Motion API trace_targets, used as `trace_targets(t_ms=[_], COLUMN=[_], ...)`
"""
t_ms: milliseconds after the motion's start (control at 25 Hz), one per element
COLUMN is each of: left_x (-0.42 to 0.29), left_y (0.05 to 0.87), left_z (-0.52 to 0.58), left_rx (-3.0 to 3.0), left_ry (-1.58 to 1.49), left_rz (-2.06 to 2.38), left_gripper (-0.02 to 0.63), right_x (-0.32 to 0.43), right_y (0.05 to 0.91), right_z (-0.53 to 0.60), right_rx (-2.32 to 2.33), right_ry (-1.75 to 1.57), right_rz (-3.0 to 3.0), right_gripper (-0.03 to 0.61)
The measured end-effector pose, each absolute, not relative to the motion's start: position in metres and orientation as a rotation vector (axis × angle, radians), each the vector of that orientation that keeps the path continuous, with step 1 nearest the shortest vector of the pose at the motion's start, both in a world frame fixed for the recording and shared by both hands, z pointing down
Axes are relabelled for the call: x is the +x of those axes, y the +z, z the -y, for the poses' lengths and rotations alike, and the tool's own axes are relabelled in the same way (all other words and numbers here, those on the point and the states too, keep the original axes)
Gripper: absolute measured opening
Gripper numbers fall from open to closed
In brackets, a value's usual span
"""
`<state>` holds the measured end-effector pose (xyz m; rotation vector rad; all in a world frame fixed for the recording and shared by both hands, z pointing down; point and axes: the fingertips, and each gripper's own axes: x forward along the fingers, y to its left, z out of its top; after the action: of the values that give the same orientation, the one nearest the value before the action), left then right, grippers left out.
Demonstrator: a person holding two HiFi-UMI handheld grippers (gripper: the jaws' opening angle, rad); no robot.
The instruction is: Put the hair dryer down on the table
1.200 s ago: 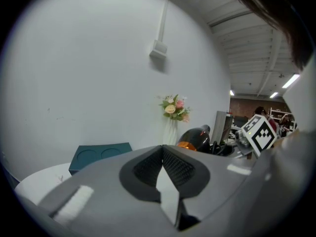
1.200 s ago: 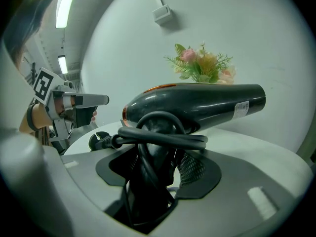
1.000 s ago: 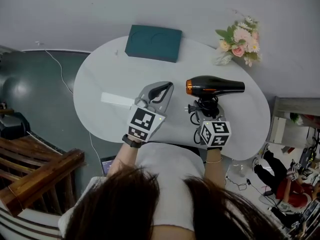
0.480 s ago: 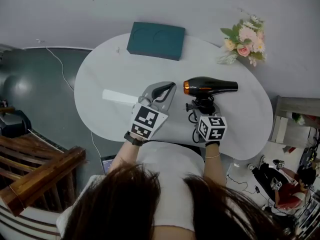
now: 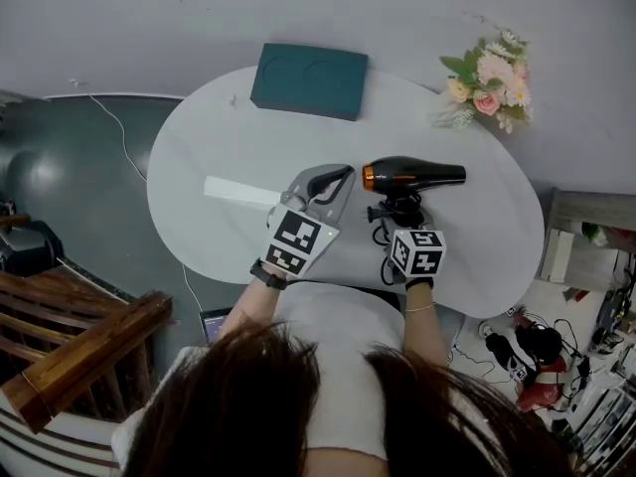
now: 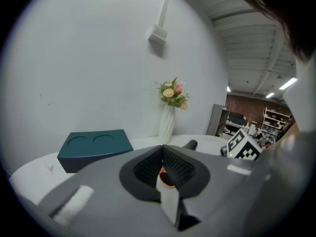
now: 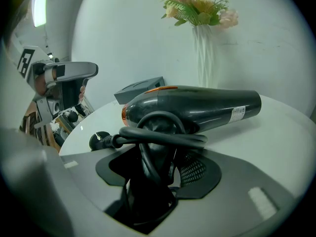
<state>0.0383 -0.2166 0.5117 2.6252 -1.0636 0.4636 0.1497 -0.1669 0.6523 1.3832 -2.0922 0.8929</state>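
Black-and-orange hair dryer (image 7: 197, 107) looks nearly parked: the right gripper (image 7: 158, 167) has its jaws grasping the handle, with the barrel just past them, low over the white tabletop (image 5: 229, 137). Touching? Can't tell. Left gripper (image 6: 163, 157) jaws are clenched on nothing. Left to do, I'd guess: settle it and let go.

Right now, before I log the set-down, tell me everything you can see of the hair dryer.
The hair dryer is glossy black plastic with an orange ring at one end and a small white label near the other. Its barrel lies level, low over the white table; contact is unclear. Its black cord is looped round the handle, plug sticking out. The right gripper clamps the handle.
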Motion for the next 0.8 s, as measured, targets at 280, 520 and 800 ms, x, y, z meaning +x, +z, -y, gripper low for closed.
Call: trace_targets(t_ms=[280, 520, 800], left_x=[0.042, 0.046, 0.053], left_y=[0.516, 0.519, 0.519], left_z=[0.218, 0.219, 0.215], left_rx=[2.615, 2.612, 2.615], left_ry=[0.464, 0.467, 0.460], left_rz=[1.057, 1.055, 1.041], left_gripper=[0.060, 0.060, 0.060], right_x=[0.150, 0.148, 0.147], right_y=[0.657, 0.662, 0.666], right_z=[0.170, 0.171, 0.170], right_rx=[1.376, 1.361, 1.336], right_ry=[0.894, 0.852, 0.863], right_rz=[2.096, 2.093, 2.081], right_gripper=[0.236, 0.236, 0.238])
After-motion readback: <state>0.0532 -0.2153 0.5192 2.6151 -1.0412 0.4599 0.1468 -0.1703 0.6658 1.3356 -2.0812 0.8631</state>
